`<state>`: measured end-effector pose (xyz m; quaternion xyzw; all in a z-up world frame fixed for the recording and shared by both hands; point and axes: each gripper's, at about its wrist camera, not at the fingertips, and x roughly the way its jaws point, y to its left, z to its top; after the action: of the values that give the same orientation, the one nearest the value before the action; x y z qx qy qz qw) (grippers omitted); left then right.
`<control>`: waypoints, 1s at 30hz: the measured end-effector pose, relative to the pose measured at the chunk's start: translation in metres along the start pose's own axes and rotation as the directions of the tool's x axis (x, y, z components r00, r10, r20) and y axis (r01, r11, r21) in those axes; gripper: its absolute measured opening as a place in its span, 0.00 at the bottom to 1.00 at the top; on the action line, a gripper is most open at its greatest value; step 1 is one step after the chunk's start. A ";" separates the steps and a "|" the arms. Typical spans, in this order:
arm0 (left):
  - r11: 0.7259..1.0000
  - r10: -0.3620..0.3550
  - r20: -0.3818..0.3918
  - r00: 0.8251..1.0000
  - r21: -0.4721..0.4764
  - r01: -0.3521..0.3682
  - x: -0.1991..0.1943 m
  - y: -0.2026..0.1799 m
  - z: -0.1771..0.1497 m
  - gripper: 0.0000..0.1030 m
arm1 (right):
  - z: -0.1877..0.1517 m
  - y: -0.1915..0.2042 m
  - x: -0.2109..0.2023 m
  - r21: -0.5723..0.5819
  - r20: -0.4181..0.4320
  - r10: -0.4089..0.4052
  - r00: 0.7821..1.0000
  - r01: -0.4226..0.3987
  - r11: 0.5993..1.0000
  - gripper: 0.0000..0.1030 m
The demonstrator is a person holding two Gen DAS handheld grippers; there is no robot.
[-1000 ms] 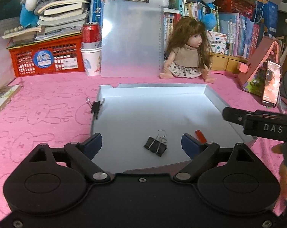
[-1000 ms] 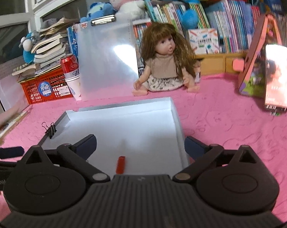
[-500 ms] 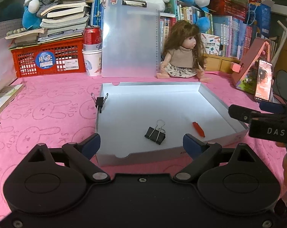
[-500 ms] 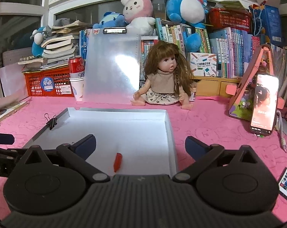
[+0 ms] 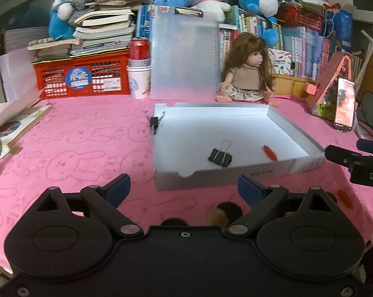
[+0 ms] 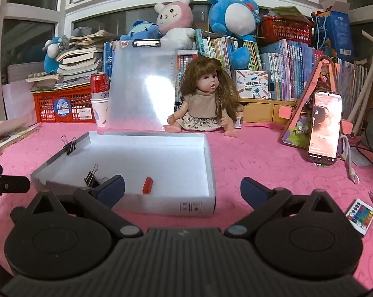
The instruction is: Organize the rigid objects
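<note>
A shallow white box (image 5: 238, 172) (image 6: 161, 208) lies on the pink cloth. Inside it are a black binder clip (image 5: 220, 157) (image 6: 91, 177) and a small red piece (image 5: 269, 153) (image 6: 147, 185). Another binder clip (image 5: 154, 123) (image 6: 70, 144) is clamped on the box's left wall. A second red piece (image 5: 345, 198) lies on the cloth outside the box at the right. My left gripper (image 5: 184, 189) is open and empty, in front of the box. My right gripper (image 6: 182, 186) is open and empty, over the box's near right corner.
A doll (image 6: 207, 101), a clear clipboard (image 5: 185, 54), a red crate (image 5: 82, 76), a can on cups (image 5: 139, 74), books and plush toys line the back. A phone on a stand (image 6: 324, 127) and a small remote (image 6: 360, 215) are at the right. Open books (image 5: 15, 123) lie left.
Both grippers have pulled back toward me from over the box. More of the box front and the cloth before it show. The clip and red piece in the box have not moved.
</note>
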<state>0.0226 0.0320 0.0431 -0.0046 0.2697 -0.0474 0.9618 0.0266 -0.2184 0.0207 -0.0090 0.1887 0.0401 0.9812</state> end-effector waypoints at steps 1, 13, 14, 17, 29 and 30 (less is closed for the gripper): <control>1.000 0.007 0.004 1.000 0.001 -0.007 -0.002 0.001 -0.004 0.91 | -0.003 0.001 -0.002 -0.007 0.000 0.002 1.000 -0.002 1.000 1.00; 0.999 0.037 -0.017 0.999 -0.003 -0.037 -0.010 0.009 -0.034 0.58 | -0.037 0.001 -0.019 -0.024 -0.047 0.024 0.999 -0.026 0.999 0.83; 0.999 0.036 -0.019 0.999 -0.001 -0.036 -0.010 0.009 -0.035 0.57 | -0.039 0.000 -0.020 -0.020 -0.048 0.026 0.999 -0.027 0.999 0.79; 0.999 0.037 -0.030 0.999 0.011 -0.037 -0.009 0.008 -0.038 0.53 | -0.043 -0.002 -0.024 -0.019 -0.055 0.026 0.998 -0.027 0.999 0.70; 0.999 0.041 -0.067 0.997 0.018 -0.040 0.004 0.003 -0.047 0.48 | -0.059 0.007 -0.028 -0.080 -0.107 0.047 0.993 -0.055 0.995 0.41; 0.999 0.043 -0.066 0.997 0.017 -0.042 0.005 0.004 -0.048 0.47 | -0.060 0.009 -0.028 -0.089 -0.109 0.051 0.993 -0.061 0.994 0.41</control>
<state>0.0023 0.0360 -0.0007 0.0102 0.3009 -0.0292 0.9532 -0.0224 -0.2134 -0.0250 -0.0510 0.2389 0.0755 0.9668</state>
